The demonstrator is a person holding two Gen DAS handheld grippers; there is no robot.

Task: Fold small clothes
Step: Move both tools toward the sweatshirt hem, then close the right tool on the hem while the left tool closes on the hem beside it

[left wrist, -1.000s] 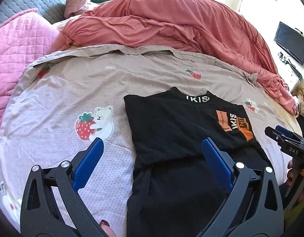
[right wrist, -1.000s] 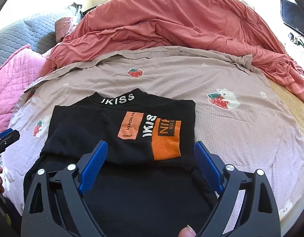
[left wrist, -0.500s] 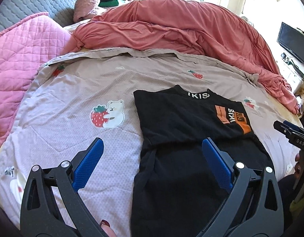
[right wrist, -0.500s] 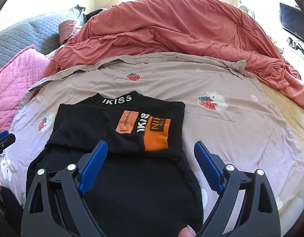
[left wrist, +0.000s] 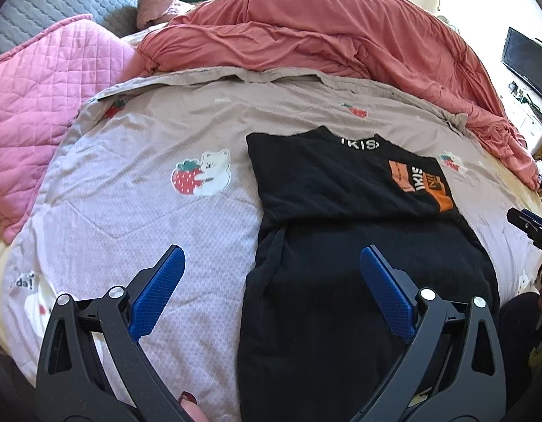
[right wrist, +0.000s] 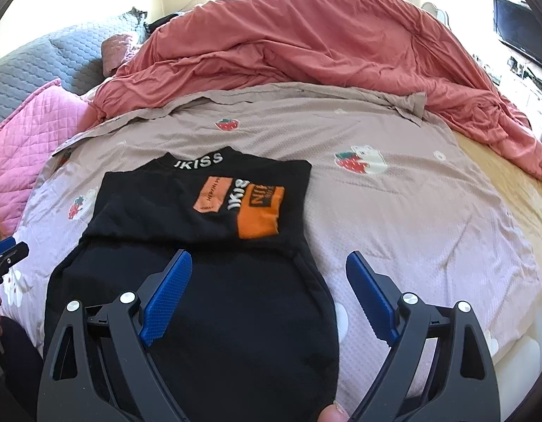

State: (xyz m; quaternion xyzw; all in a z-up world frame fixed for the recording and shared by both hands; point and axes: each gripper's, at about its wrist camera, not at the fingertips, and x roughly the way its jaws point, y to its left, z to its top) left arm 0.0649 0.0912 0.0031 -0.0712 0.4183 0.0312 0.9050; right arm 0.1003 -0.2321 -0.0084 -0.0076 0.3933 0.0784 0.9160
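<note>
Left wrist view: we hold the left tool (left wrist: 269, 295) with its jaws spread wide and nothing between the pads; one blue pad hangs over the sheet (left wrist: 137, 218), the other over the lower half of the black top (left wrist: 341, 263). Right wrist view: the right tool (right wrist: 269, 302) is equally wide open and empty, straddling the right edge of the same garment.

The black top lies flat on the bed, neck away from us, with an upper layer bearing the orange patch (right wrist: 258, 218) already laid over the body. We judge the next step to be a lengthwise or bottom-up fold.

To do it well:
1. Lower each tool to one near corner of the hem.
2. Pinch every layer, not the sheet beneath.
3. Lift both corners evenly and carry them toward the collar.
4. Release only once the edges align.

No containers are visible; the bed carries only the top, a heaped red duvet (right wrist: 306, 45) and a pink quilted pillow (left wrist: 42, 98).
</note>
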